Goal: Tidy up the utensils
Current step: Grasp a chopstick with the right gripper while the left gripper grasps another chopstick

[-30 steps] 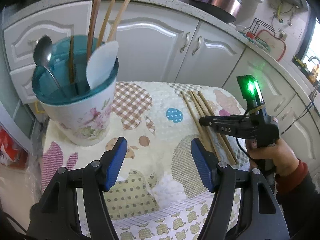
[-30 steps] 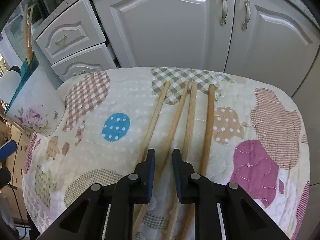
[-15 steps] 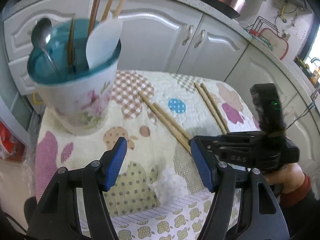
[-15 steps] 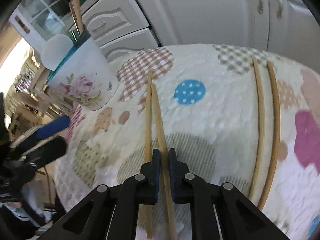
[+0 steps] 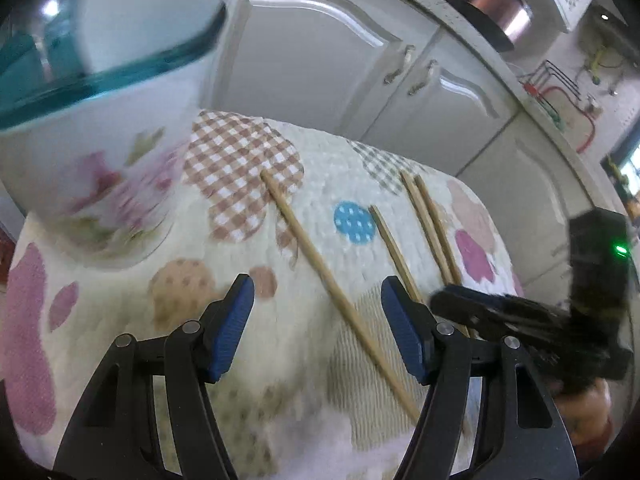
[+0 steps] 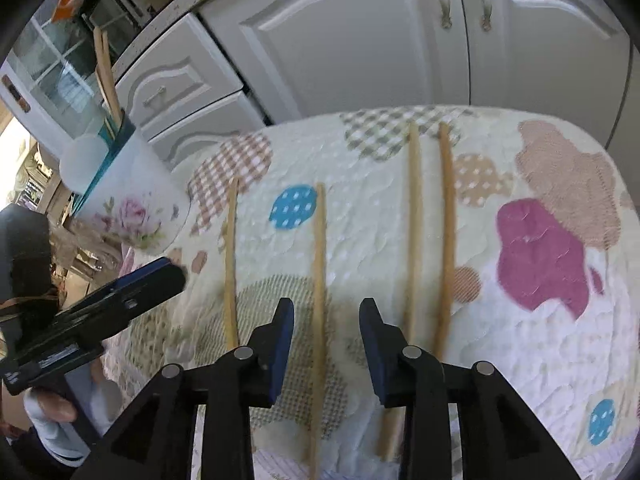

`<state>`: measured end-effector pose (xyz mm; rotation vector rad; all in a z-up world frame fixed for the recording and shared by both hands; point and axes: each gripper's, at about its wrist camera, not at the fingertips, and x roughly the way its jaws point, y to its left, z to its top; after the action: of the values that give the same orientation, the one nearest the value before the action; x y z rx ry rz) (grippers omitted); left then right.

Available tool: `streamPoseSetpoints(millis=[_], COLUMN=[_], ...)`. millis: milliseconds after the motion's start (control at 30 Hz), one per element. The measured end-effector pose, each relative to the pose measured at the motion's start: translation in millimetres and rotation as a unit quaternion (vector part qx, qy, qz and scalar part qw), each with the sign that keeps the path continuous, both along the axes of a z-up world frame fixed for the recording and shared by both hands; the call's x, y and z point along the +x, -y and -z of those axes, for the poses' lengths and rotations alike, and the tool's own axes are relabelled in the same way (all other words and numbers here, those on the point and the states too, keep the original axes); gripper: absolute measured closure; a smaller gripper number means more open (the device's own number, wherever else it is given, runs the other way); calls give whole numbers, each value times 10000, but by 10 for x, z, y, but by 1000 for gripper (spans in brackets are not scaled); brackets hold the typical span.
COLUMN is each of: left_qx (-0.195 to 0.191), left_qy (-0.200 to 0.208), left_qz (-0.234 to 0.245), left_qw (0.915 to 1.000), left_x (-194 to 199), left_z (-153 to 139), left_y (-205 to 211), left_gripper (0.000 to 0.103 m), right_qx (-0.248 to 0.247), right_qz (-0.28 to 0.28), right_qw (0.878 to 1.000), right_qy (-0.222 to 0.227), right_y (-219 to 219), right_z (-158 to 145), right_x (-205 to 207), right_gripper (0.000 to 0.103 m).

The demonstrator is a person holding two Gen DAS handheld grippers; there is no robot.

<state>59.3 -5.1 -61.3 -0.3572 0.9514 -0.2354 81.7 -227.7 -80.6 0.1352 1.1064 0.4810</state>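
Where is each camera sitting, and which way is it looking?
Left wrist view: rides on the left hand-held gripper, looking down over the quilted cloth at a chopstick lying loose between its open jaws; the right hand-held gripper and a hand show at right.
Right wrist view: rides on the right hand-held gripper, facing the cabinets, a chopstick loose between its jaws, which have just been opening.
Both show four chopsticks and the floral utensil cup.
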Motion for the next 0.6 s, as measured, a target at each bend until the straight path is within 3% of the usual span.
streamPoseSetpoints(millis=[67, 133, 200, 333, 400, 467, 600], left_qx=[33, 146, 453, 322, 332, 322, 249], left_qy=[-18, -93, -19, -104, -137, -184, -364], left_qz=[-76, -91, -115, 125, 244, 366, 690], left_qw=[10000, 9998, 9989, 9993, 9991, 9986, 9966], left_x=[116, 214, 258, 229, 155, 44, -277], left_z=[62, 140, 180, 209, 199, 182, 161], left_y=[77, 148, 214, 193, 171, 144, 49], left_gripper=[45, 58, 89, 91, 93, 95, 96], right_qx=[-29, -20, -2, -129, -401, -527, -401], right_qz=[22, 9, -46, -321, -404, -397, -624], right_qw=[10000, 10000, 9999, 9993, 9983, 9976, 9972], right_qy=[36, 61, 97, 138, 156, 191, -54], right_y=[18, 24, -1, -214, -326, -339, -241], right_z=[-20, -40, -55, 3, 88, 116, 97], right_x=[43, 80, 117, 190, 230, 214, 50], right_gripper=[71, 71, 71, 74, 89, 95, 97])
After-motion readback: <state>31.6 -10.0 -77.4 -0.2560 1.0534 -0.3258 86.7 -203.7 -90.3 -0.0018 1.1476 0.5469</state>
